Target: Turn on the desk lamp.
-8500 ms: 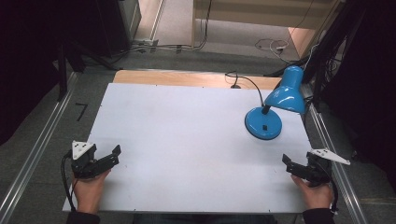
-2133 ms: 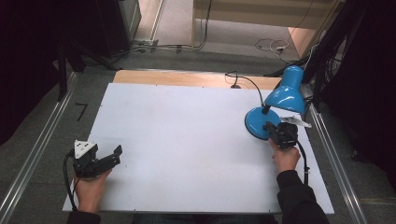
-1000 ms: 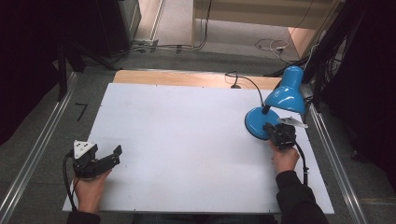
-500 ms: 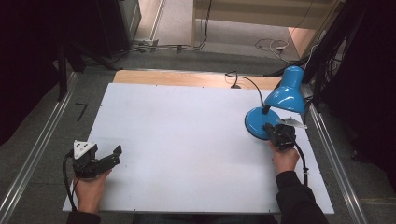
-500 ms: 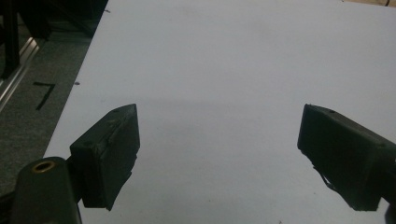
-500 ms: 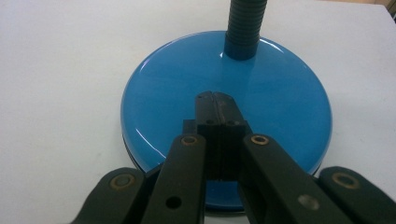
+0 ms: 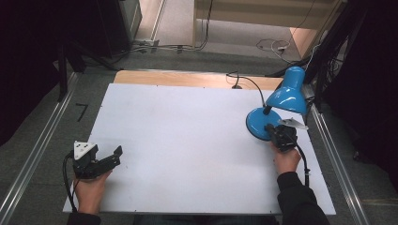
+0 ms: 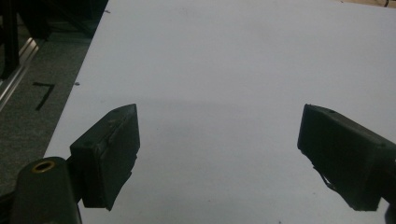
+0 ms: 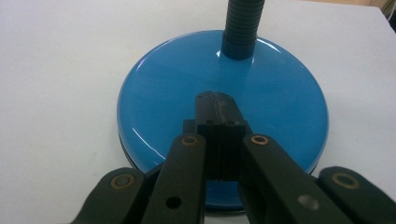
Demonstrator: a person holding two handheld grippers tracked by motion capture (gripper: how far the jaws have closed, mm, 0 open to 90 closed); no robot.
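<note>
- Two grippers show in the high view. The left gripper point(image 7: 114, 154) rests at the near left corner of the white counter point(image 7: 187, 140), held in the person's left hand point(image 7: 89, 190), its jaws spread with nothing between them.
- In the same view the right gripper point(image 7: 271, 129) sits at the near edge of the blue lamp point(image 7: 277, 110), which stands at the far right of the counter, close to its right edge. The lamp's round base lies flat, and its shade leans out above and to the right of the base. A black cord point(image 7: 246, 82) runs from the lamp toward the counter's far edge. The right hand point(image 7: 286, 159) holds the gripper from the near side.
- In the left gripper view the two black jaws stand wide apart over bare counter point(image 8: 224, 70), pinching nothing. Grey floor with a black mark lies off to the left.
- In the right gripper view the jaws are pressed together, their tips over the glossy top of the lamp base point(image 9: 159, 93), just short of the ribbed neck point(image 9: 240, 23). Whether the tips touch the base I cannot tell.
</note>
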